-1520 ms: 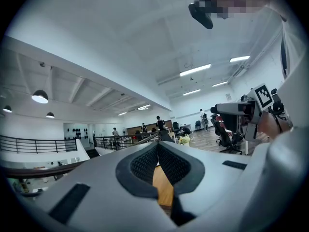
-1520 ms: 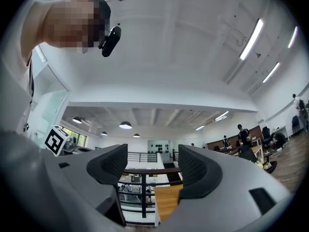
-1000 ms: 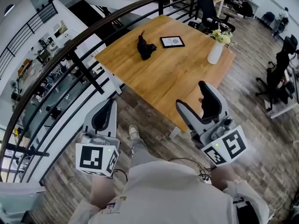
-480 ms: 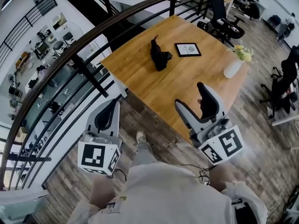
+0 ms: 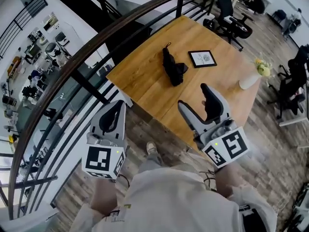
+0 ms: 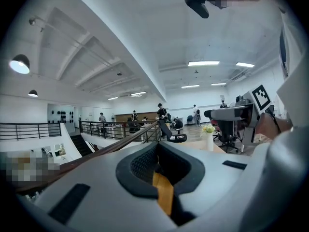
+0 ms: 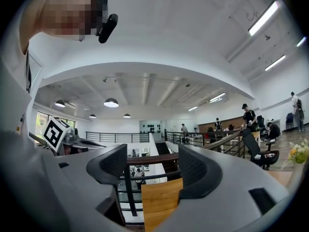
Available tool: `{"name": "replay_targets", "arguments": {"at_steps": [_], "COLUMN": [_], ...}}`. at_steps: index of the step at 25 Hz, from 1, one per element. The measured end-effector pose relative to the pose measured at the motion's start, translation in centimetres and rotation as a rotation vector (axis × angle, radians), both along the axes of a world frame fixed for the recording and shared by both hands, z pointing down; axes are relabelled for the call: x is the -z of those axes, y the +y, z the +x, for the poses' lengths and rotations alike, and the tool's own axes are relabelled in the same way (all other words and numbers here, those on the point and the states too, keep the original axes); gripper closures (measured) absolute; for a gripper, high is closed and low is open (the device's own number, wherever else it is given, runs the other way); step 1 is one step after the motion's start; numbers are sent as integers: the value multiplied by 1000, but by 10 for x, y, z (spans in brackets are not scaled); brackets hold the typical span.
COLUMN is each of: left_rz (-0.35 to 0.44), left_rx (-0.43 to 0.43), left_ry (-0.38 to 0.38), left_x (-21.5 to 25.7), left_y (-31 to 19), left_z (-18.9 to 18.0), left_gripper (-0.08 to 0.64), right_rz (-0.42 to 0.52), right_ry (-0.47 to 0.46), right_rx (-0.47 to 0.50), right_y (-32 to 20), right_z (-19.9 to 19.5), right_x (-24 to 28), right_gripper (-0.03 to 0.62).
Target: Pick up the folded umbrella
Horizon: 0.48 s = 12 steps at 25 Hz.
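The folded black umbrella (image 5: pixel 174 67) lies on the wooden table (image 5: pixel 140 74), near its middle. Both grippers hang in the air short of the table's near edge, well apart from the umbrella. My right gripper (image 5: pixel 194 98) is open with nothing between its jaws; through them the right gripper view shows a table corner (image 7: pixel 157 197). My left gripper (image 5: pixel 114 114) is shut and empty, lower left over the floor beside the railing. In the left gripper view its pads (image 6: pixel 145 161) meet. Neither gripper view shows the umbrella.
A framed picture (image 5: pixel 202 58) lies just right of the umbrella. A white vase with flowers (image 5: pixel 251 78) stands at the table's right edge. A dark railing (image 5: pixel 91 45) curves along the left above a drop. An office chair (image 5: pixel 231 23) stands behind the table.
The view has drawn closer to the table, so the umbrella now sits lower and further right in the head view. Both grippers keep their poses, the left shut and the right open.
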<state>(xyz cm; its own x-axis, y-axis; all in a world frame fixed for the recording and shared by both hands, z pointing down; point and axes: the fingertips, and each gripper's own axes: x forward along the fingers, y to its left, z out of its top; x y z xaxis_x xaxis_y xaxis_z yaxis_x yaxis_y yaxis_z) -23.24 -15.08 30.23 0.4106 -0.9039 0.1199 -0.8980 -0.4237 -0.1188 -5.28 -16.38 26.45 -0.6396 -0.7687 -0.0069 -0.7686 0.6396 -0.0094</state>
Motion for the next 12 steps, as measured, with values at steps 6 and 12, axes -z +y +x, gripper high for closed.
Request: {"name": "replay_targets", "arguments": {"at_steps": [6,12], "left_rz": [-30,-76], "left_rx": [-18,-17], "left_ry": [18,64], "left_x": [-5,-17], "left_y": [-33,-69], "left_z": [-12,5], "left_gripper": [541,541], "right_rz": [-38,-67], "right_ry": [14,22], "right_rx": [-24,-47], "right_y": [-29,-68], "right_z": [-14,10], "right_x": [-8,-21], "right_gripper": [249,249]}}
